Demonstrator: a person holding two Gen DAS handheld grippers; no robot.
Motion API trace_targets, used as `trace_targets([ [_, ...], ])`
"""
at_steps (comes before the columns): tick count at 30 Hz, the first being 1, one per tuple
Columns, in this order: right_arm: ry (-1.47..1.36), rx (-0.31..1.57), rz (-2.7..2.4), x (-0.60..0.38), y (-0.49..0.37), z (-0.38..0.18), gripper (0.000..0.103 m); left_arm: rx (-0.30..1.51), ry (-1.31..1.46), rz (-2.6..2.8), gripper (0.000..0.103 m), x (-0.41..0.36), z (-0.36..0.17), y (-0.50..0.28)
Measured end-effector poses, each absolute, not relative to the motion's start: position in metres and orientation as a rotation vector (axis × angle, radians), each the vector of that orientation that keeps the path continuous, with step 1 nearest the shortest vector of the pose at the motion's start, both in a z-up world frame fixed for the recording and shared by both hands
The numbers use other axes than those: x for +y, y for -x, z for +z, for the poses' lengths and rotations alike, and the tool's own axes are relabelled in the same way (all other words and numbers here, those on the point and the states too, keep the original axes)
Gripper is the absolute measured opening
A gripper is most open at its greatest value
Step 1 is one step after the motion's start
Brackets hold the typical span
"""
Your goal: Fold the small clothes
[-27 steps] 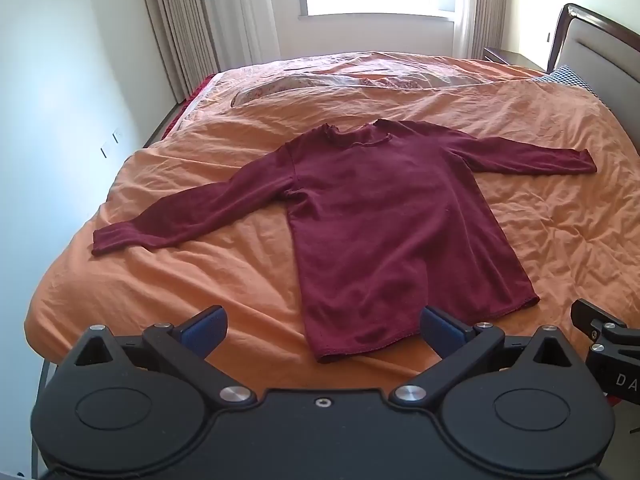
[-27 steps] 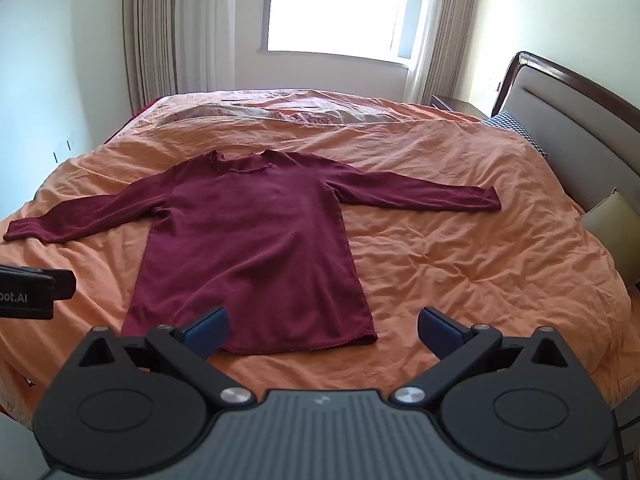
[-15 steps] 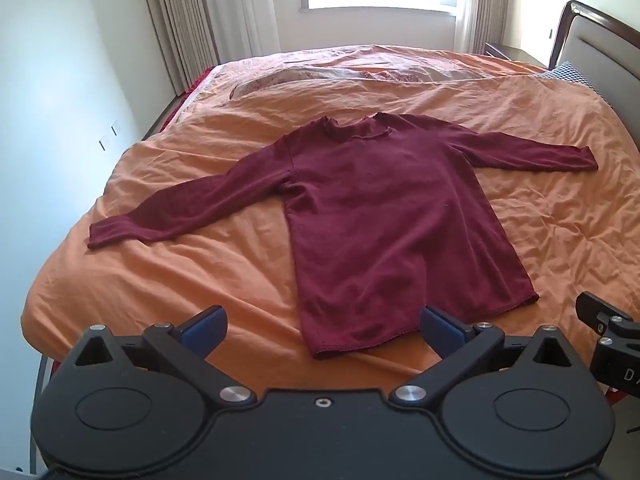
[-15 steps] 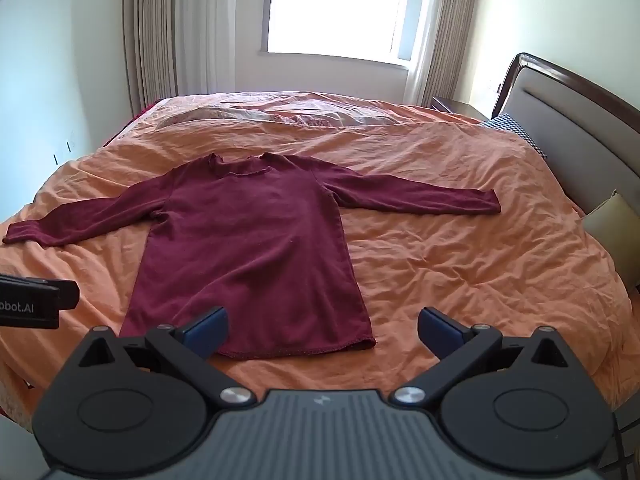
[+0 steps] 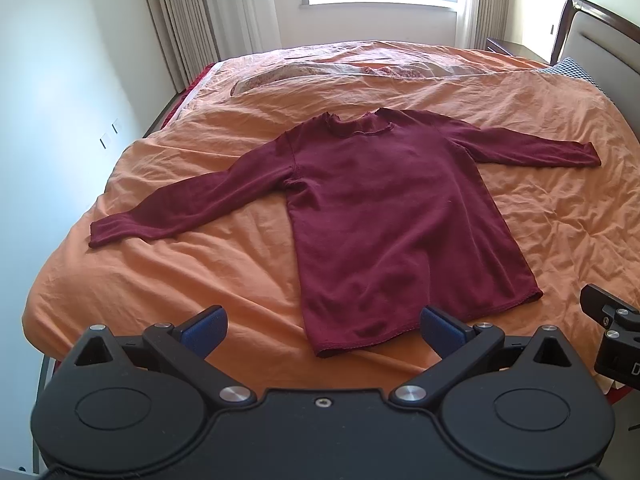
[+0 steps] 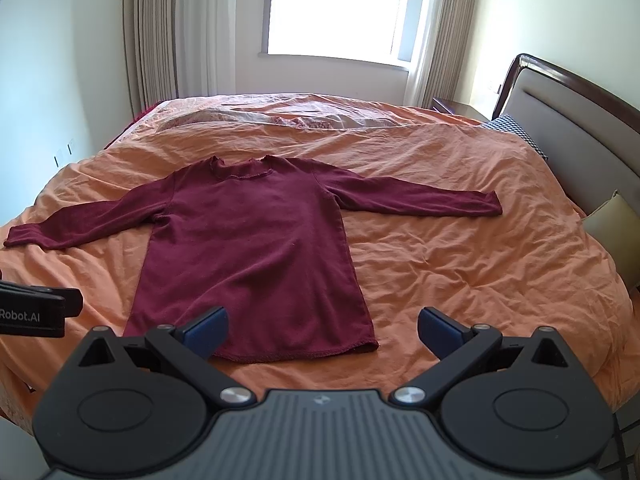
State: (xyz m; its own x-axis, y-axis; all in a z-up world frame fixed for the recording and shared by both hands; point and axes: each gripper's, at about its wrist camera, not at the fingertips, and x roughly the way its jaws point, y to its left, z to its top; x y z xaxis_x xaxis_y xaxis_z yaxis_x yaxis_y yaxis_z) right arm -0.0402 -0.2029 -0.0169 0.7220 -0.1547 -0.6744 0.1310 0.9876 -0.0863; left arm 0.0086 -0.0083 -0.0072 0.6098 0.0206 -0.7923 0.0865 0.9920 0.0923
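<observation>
Maroon shirt [image 5: 396, 216] flat on bed [image 5: 224, 280], sleeves spread, seemingly no fold made; left gripper [image 5: 322, 326] and right gripper [image 6: 322, 326] both agape, empty

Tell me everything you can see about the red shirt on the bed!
The shirt is dark red with long sleeves and a round collar. It looks like soft knit cloth with a rough, stitched hem. It lies flat and unfolded on the orange bedcover, collar toward the window, both sleeves spread out sideways. Only the bedcover touches it; neither gripper does.
</observation>
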Motion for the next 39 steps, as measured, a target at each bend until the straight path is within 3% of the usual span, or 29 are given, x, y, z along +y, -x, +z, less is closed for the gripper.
trace_targets([
  [39,-0.004,0.735,-0.167,-0.1984,0.0429,-0.0139,0.103,0.914,-0.121,-0.037,0.102,-0.0063,-0.0064,-0.0065],
])
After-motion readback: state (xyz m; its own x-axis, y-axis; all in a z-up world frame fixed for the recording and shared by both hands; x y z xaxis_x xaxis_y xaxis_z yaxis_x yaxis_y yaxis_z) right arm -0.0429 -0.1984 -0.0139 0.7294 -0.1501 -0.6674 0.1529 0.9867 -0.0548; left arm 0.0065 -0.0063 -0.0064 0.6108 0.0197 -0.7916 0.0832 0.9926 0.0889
